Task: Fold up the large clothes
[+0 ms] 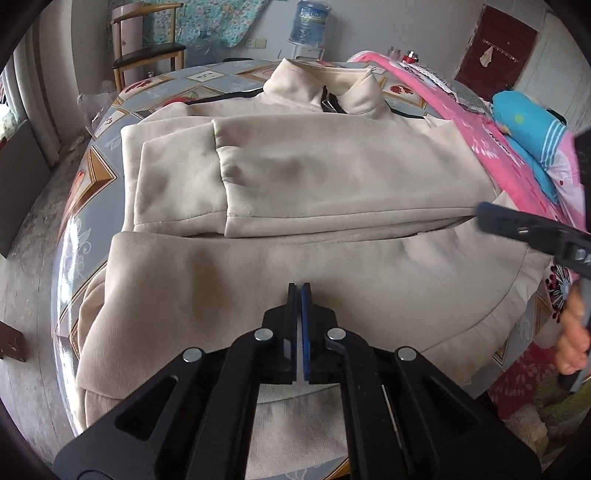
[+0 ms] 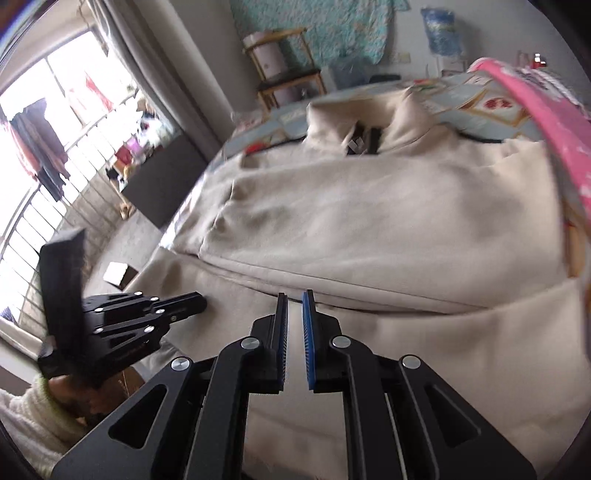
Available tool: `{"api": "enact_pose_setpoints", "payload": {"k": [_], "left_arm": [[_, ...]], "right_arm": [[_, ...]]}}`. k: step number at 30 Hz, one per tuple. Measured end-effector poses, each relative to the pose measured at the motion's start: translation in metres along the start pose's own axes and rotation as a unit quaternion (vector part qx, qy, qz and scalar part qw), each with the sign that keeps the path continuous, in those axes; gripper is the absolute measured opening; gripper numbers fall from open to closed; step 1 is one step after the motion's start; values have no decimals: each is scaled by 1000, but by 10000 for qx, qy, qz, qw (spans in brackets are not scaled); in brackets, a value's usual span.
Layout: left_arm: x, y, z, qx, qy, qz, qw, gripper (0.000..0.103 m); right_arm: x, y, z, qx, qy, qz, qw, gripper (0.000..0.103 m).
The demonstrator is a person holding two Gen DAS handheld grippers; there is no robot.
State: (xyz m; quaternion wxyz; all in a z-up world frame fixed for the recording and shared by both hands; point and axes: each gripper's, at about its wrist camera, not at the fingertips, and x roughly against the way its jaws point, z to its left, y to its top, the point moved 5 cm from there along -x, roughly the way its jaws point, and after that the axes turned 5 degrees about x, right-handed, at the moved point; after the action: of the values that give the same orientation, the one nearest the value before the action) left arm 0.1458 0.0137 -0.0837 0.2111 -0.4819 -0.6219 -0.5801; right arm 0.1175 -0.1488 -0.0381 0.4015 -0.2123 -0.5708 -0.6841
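While the cream jacket lies flat across the table, its collar points toward the far wall and its hem toward the near edge, so its long axis runs from near to far. At the left, a wooden chair stands by the wall beyond the table. 1 sleeve is folded across the chest, its cuff toward the left edge. The left gripper hovers over the lower part of the jacket, its jaws pressed together with no cloth between them. Behind the collar a blue water bottle stands on a dispenser; its label is too blurred to read. Further right, the right gripper shows only a narrow gap between its pads, nearly closed and pinching nothing, just above the sleeve's lower seam. A pink quilt borders the jacket on the right.
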Motion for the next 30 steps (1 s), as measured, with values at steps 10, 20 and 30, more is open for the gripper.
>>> {"api": "enact_pose_setpoints", "payload": {"k": [10,20,30], "left_arm": [[1,1,4,-14,33,-17,10000,3],[-1,2,2,-171,136,22,9998,3],[-2,3,8,-124,-113,107,9998,3]], "right_arm": [[44,-77,-111,-586,-1756,490,9815,9],[34,-39,-144,-701,-2022,246,9765,9],[70,-28,-86,-762,-854,-240,9931,16]]}}
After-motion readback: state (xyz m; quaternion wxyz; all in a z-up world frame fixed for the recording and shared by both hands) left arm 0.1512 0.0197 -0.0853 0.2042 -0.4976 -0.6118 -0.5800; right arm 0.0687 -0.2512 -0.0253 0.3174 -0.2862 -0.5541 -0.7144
